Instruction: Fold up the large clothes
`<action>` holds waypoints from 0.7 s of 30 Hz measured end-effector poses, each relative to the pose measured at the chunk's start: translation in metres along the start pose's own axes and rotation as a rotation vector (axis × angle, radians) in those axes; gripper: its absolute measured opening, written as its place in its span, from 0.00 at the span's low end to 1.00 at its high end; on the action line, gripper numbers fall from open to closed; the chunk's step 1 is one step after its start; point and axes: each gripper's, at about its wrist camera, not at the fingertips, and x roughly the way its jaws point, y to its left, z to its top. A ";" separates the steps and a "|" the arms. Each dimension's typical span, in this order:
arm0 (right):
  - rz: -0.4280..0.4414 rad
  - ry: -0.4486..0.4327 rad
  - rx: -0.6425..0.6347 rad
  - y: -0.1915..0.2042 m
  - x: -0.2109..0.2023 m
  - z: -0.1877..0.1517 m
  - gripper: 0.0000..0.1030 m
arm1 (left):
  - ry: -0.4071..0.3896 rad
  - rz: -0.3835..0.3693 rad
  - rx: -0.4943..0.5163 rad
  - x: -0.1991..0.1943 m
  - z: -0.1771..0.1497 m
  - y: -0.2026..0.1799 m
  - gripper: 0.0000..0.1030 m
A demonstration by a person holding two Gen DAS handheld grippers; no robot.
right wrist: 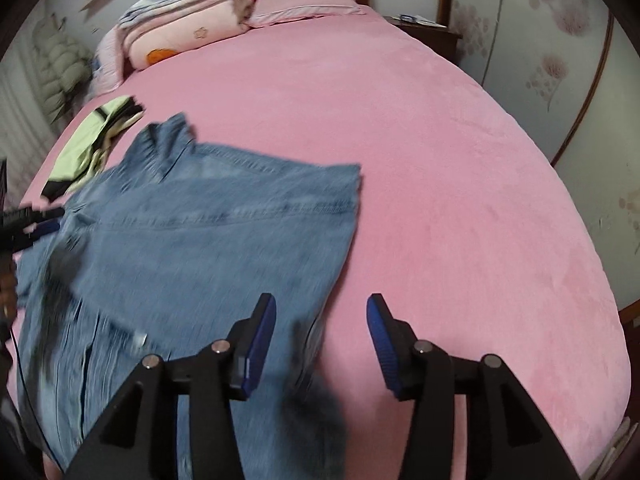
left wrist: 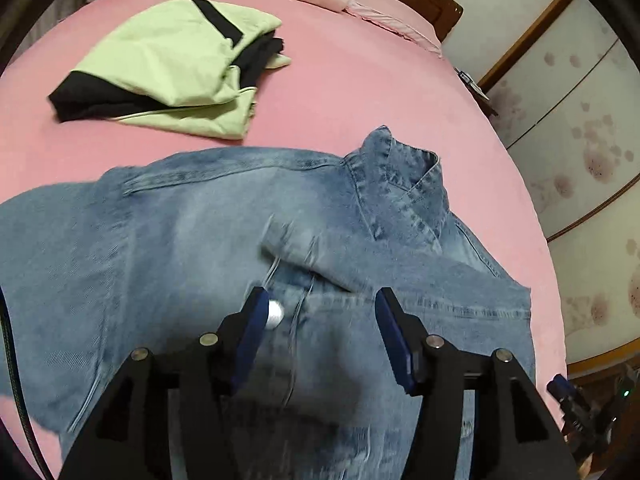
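2 garments are on the pink bedsheet as I read it from my end: a faded blue denim jacket lying near me, and a light green and black garment already folded into a neat bundle at the far left. I take that bundle as 1 piece done. On the denim jacket both sides look turned in over the middle, with the collar at the far end and a straight folded edge along the right, so I judge the lengthwise folds made and the crosswise fold, hem toward collar, still left. My left gripper hangs over the jacket's middle beside a silver metal button, fingers parted about halfway and gripping nothing. My right gripper sits over the jacket's right edge where it meets the sheet, fingers likewise about half apart and empty. Pink quilts and pillows are stacked at the far headboard, well apart from the work.
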 end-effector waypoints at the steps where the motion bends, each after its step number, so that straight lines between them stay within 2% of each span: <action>1: -0.015 0.004 -0.017 0.006 0.002 -0.003 0.46 | 0.000 0.005 -0.003 -0.005 -0.006 0.002 0.53; 7: -0.116 0.024 -0.123 0.023 0.016 -0.031 0.46 | 0.000 0.049 0.051 -0.013 -0.044 0.000 0.52; 10: -0.169 0.008 -0.157 0.026 0.025 -0.035 0.46 | 0.041 0.065 0.055 0.000 -0.055 -0.001 0.42; 12: -0.170 -0.010 -0.159 0.027 0.026 -0.037 0.30 | 0.039 0.080 0.050 0.004 -0.060 -0.002 0.41; 13: -0.146 -0.005 -0.151 0.025 0.026 -0.037 0.16 | 0.031 0.091 0.055 0.006 -0.061 -0.003 0.41; 15: -0.160 -0.017 -0.140 0.024 0.024 -0.038 0.16 | 0.029 0.119 0.066 0.012 -0.063 -0.005 0.39; 17: -0.158 -0.017 -0.127 0.021 0.027 -0.043 0.17 | 0.059 0.157 0.065 0.022 -0.065 -0.003 0.39; 21: -0.167 0.023 -0.108 0.021 0.044 -0.051 0.17 | 0.061 0.165 0.078 0.024 -0.070 -0.002 0.39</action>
